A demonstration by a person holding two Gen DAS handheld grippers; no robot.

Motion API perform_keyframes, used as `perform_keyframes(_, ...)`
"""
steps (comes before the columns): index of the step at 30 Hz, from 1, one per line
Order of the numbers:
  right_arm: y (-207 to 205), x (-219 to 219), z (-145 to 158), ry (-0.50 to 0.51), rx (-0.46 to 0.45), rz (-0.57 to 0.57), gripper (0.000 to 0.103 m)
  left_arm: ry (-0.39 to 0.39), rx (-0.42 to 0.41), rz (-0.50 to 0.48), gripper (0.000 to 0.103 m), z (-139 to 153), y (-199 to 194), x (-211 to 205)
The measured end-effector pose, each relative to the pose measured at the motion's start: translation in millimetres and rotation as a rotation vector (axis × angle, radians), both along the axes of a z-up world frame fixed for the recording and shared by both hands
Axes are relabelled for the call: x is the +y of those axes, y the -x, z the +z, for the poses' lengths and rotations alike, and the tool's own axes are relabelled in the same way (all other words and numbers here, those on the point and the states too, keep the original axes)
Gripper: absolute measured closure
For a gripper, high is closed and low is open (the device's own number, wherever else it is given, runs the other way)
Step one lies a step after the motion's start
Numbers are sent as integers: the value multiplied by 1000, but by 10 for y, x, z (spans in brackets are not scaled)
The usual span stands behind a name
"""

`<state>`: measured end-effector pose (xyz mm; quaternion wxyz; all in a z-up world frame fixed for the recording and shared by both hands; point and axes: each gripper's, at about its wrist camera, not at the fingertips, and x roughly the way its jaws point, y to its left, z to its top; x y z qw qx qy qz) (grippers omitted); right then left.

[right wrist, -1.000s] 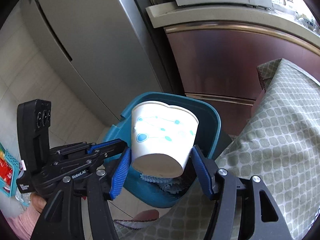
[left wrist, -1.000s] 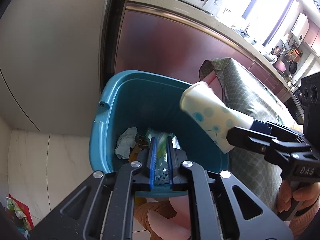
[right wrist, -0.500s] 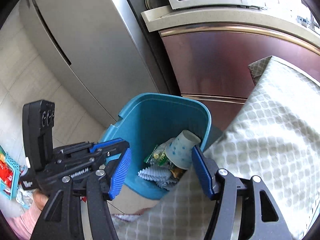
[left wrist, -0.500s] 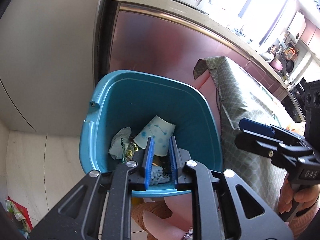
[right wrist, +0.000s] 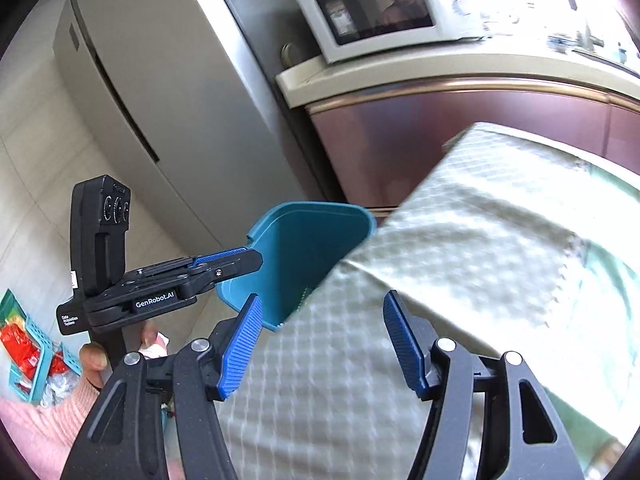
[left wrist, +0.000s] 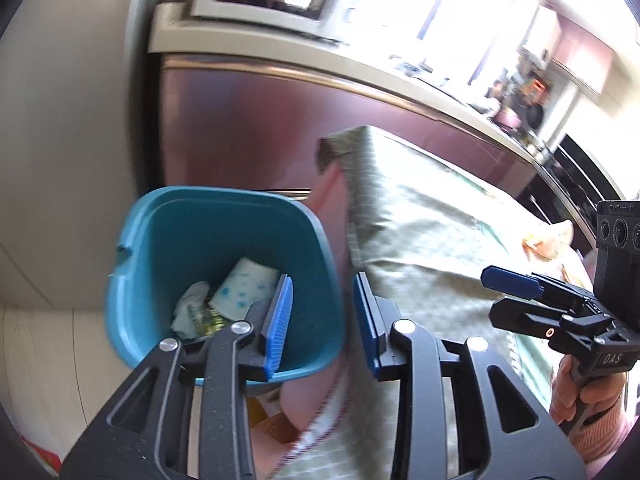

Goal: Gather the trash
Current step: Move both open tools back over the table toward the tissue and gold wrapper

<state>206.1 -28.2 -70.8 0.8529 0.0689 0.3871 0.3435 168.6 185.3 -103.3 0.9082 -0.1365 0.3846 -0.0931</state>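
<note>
A teal trash bin [left wrist: 168, 240] stands on the floor beside the table; it also shows in the right wrist view [right wrist: 304, 248]. Inside it lie a white paper cup with blue dots [left wrist: 244, 288], crumpled tissue [left wrist: 190, 308] and wrappers. My left gripper [left wrist: 322, 320] is open and empty, above the bin's near right rim. My right gripper [right wrist: 322, 340] is open and empty, over the green patterned tablecloth [right wrist: 460, 280]. The right gripper also shows in the left wrist view [left wrist: 520, 292], over the table. An orange-white wrapper [left wrist: 548, 240] lies on the table at the far right.
A grey fridge [right wrist: 160, 100] stands behind the bin. A maroon cabinet [left wrist: 248, 132] carries a countertop with a microwave [right wrist: 380, 8]. A teal basket with red packets [right wrist: 24, 348] sits on the floor at the left.
The right gripper opened and the paper cup dropped into the bin. The left gripper has opened. Both grippers have since swung right toward the table.
</note>
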Motion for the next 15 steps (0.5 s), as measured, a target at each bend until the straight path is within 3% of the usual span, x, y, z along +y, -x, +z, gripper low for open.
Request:
perform_keyframes(7,361,-824,72,-2,-44,-167,43,2,-32,-160,68,152,-17,-662)
perform_keyframes(15,702,-1949,44,11,-60,-472,43,-10,-31,-388,68,218,-102,-1732)
